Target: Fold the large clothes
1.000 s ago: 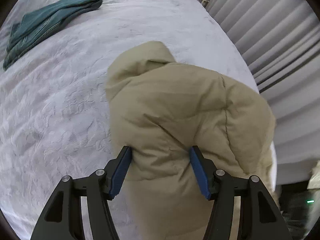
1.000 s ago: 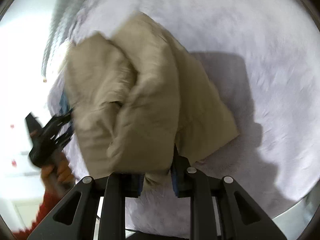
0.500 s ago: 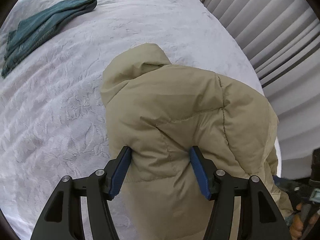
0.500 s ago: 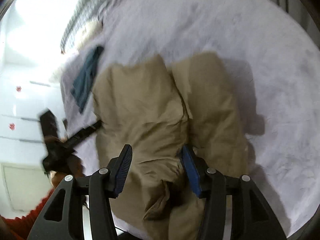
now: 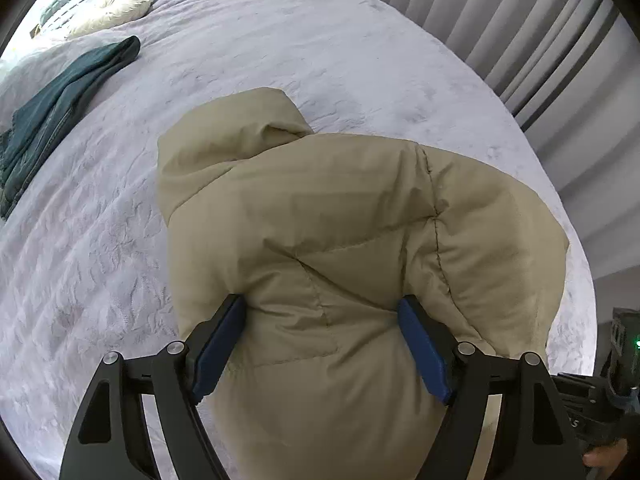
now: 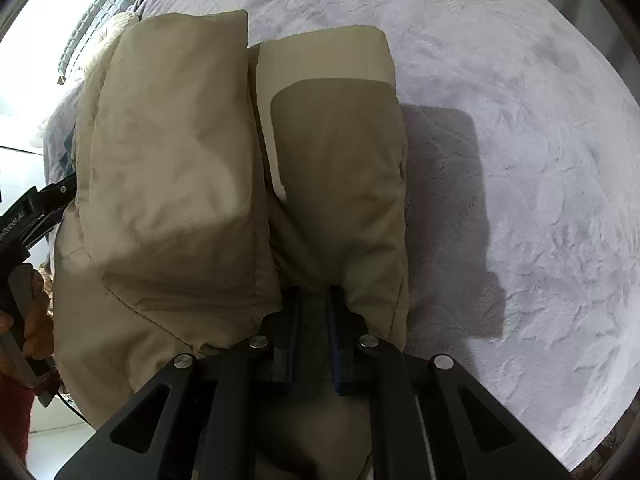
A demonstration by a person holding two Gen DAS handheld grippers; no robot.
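A beige puffy jacket [image 5: 340,220] lies folded on the lavender bedspread [image 5: 280,40]. My left gripper [image 5: 320,300] straddles a thick wad of its near edge. Its jaws are opening, and the blue pads [image 5: 218,344] still press the pinched fabric. In the right wrist view the jacket [image 6: 172,160] shows two padded halves side by side. My right gripper [image 6: 314,296] is low at the near end of the right half. Its jaws are closing to a narrow slit, with the fabric puckering into the fingertips. The left gripper's handle [image 6: 36,208] shows at the left edge, held by a hand [image 6: 32,312].
A dark teal garment [image 5: 68,96] lies on the bed at far left, with a cream pillow [image 5: 112,10] beyond it. Grey curtains [image 5: 540,40] hang along the bed's right side. Bare bedspread [image 6: 520,120] stretches right of the jacket.
The left jaws have spread wider around the jacket. The right gripper dropped lower and went from open astride the jacket to almost shut on its near edge.
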